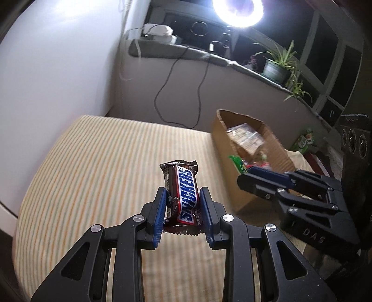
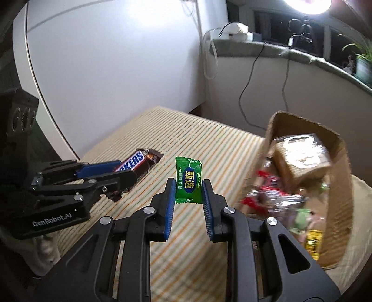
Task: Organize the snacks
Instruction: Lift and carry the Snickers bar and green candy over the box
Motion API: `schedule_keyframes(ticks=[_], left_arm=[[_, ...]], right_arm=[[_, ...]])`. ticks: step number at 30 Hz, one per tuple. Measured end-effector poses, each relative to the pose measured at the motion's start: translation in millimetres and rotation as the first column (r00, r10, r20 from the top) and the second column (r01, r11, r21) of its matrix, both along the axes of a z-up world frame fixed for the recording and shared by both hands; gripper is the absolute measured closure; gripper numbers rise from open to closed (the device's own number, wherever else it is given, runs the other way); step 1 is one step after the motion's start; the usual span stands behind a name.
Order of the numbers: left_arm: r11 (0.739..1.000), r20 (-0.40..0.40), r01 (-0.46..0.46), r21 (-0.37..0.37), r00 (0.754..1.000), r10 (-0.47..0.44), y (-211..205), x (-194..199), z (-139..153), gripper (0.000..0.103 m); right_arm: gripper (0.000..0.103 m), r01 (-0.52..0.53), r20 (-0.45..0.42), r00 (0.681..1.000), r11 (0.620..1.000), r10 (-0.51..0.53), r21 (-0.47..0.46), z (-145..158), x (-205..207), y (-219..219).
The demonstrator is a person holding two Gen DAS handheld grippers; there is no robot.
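My left gripper (image 1: 182, 197) is shut on a Snickers bar (image 1: 183, 197) and holds it above the striped cloth (image 1: 93, 167). My right gripper (image 2: 188, 185) is shut on a small green candy packet (image 2: 187, 181), also held above the cloth. The left gripper with the Snickers bar (image 2: 134, 160) shows at the left of the right wrist view. The right gripper (image 1: 267, 176) shows at the right of the left wrist view, over the near end of a cardboard box (image 1: 223, 141). The box (image 2: 339, 197) holds several wrapped snacks.
The striped cloth (image 2: 209, 144) covers a flat surface beside a white wall (image 1: 58, 65). Behind runs a grey ledge (image 1: 186, 54) with cables, chargers and potted plants (image 1: 279, 65). A bright lamp (image 1: 237, 11) shines above. A green packet (image 1: 304, 139) lies beyond the box.
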State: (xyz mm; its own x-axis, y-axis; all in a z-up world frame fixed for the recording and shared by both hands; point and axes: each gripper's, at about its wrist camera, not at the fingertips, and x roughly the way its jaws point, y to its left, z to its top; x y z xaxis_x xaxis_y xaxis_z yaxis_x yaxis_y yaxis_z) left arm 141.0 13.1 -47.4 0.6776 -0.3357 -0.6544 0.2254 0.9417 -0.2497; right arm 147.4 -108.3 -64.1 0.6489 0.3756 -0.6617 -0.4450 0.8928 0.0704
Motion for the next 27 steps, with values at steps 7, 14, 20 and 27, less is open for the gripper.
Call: schedule_keyframes(ticks=[7, 14, 20, 27], left_arm=[[0.998, 0.02, 0.062, 0.013, 0.998, -0.062, -39.7, 7.0, 9.1, 0.076], [0.993, 0.027, 0.109, 0.034, 0.994, -0.11, -75.8, 14.2, 13.4, 0.076], [0.988, 0.021, 0.144, 0.049, 0.989, -0.145, -104.3, 22.3, 13.9, 0.076], [0.982, 0.008, 0.18, 0.065, 0.983, -0.181, -130.2, 30.4, 11.5, 0.076]], right_arm=[[0.08, 0.069, 0.027, 0.997, 0.998, -0.069, 0.014, 14.4, 1.1, -48.0], [0.08, 0.144, 0.03, 0.989, 0.989, -0.145, 0.023, 19.1, 12.6, -98.2], [0.08, 0.186, 0.03, 0.982, 0.982, -0.186, 0.02, 18.4, 21.4, -126.9], [0.079, 0.224, 0.007, 0.974, 0.974, -0.225, 0.025, 9.8, 30.4, -150.7]])
